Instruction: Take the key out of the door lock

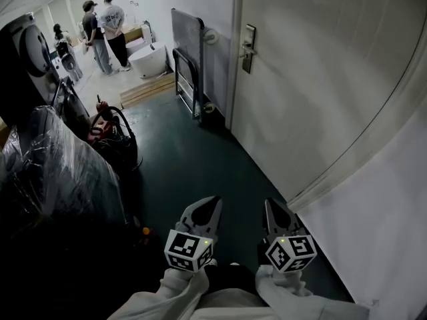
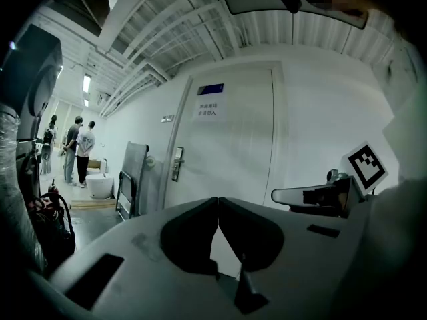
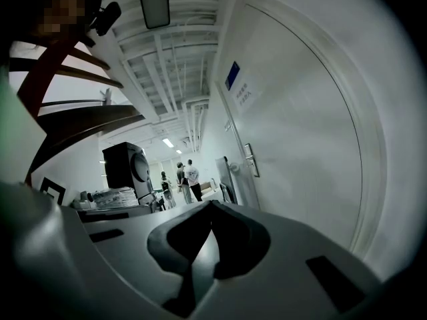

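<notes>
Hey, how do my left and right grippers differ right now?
The left gripper shows pale jaws in the head view; the right gripper shows dark ones. The right gripper sits nearer the door; the left gripper is farther out. Both are shut, empty and well short of the door lock.

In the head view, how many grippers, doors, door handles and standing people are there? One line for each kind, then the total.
Grippers: 2, left gripper and right gripper
Door: 1
Door handle: 1
Standing people: 3
Total: 7
</notes>
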A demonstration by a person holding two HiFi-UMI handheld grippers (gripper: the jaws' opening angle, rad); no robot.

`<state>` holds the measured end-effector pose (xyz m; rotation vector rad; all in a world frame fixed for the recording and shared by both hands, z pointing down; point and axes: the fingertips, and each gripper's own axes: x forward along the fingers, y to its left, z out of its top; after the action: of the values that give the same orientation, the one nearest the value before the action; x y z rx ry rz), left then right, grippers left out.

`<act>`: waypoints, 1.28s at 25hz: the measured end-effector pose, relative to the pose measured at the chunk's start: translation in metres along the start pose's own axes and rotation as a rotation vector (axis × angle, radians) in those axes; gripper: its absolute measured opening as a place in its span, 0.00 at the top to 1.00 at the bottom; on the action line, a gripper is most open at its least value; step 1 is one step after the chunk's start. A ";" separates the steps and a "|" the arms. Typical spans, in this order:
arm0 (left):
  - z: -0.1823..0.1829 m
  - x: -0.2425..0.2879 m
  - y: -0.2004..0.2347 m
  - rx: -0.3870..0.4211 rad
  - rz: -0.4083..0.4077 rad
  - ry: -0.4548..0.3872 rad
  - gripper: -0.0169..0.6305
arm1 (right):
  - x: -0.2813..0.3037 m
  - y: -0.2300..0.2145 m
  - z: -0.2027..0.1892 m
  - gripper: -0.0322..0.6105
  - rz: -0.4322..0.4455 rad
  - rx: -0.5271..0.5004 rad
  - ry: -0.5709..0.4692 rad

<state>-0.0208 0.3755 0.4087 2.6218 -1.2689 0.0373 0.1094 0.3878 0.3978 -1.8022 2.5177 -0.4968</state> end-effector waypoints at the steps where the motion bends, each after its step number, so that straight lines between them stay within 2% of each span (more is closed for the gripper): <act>1: 0.000 -0.002 0.001 -0.001 0.001 0.000 0.95 | 0.000 0.001 0.000 0.87 -0.003 0.000 -0.001; 14: 0.002 -0.026 0.032 0.008 0.010 -0.021 0.95 | 0.012 0.028 -0.009 0.87 -0.015 -0.001 -0.016; 21: -0.006 -0.039 0.057 -0.006 0.049 -0.005 0.95 | 0.020 0.034 -0.017 0.87 -0.030 0.009 -0.009; 32: -0.005 -0.004 0.092 -0.014 0.078 0.005 0.95 | 0.061 0.016 -0.018 0.87 -0.025 0.013 0.013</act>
<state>-0.0941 0.3243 0.4307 2.5584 -1.3643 0.0479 0.0710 0.3405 0.4212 -1.8343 2.4976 -0.5262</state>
